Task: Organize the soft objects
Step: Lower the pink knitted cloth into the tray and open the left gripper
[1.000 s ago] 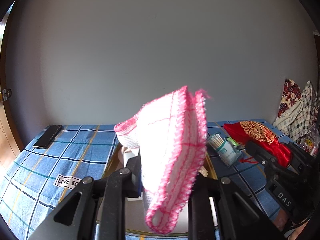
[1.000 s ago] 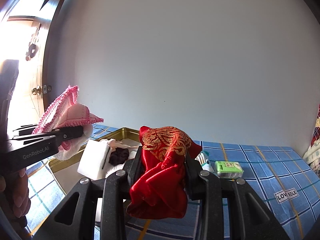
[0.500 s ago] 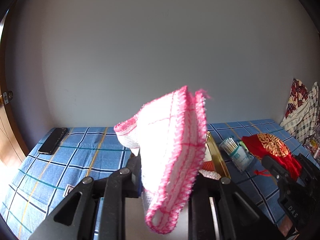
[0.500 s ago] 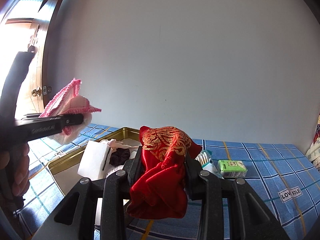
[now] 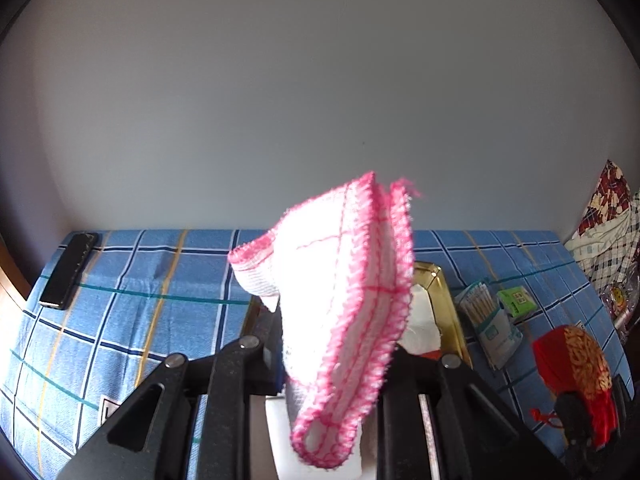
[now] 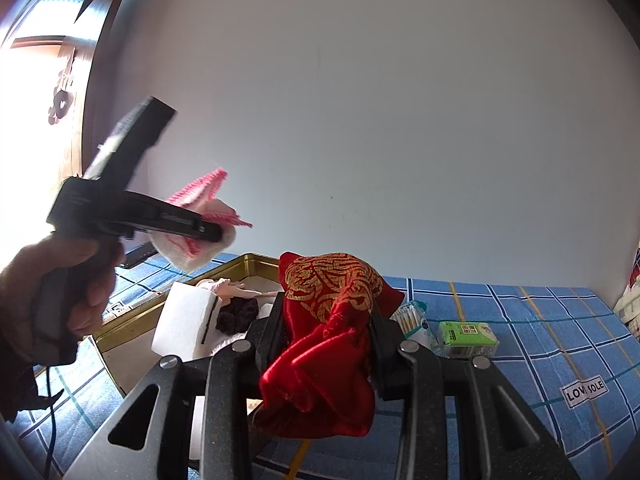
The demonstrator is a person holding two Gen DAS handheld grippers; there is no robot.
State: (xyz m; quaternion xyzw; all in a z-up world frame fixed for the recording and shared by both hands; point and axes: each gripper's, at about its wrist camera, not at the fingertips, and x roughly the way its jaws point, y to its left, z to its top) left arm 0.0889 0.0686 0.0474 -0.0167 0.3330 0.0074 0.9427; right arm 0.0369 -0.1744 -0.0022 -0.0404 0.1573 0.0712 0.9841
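I am pinching the pink-edged cloth (image 5: 344, 304) in the left gripper (image 5: 332, 360) jaws, carrying it clear above the gold tray (image 6: 132, 328), likely to drop it in. The right gripper (image 6: 326, 344) jaws are clamping the red pouch (image 6: 328, 332), waiting beside the tray. Both are hanging over a blue checked bedsheet (image 6: 520, 320) against a plain white wall (image 6: 400, 100).

1. Tray (image 6: 120, 330) lies on the bedspread (image 6: 520, 320), left of the right gripper (image 6: 326, 344).
2. In the tray: foam block (image 6: 182, 322) on the left, dark bundle (image 6: 238, 314) just right of it (touching, as far as visible).
3. Swab box (image 6: 414, 320) and tissue pack (image 6: 466, 334) lie side by side, right of the tray.
4. Phone (image 5: 68, 270) lies well left of the tray, near the wall.
5. Left gripper (image 5: 332, 356) with its cloth (image 5: 344, 280) is above the tray.
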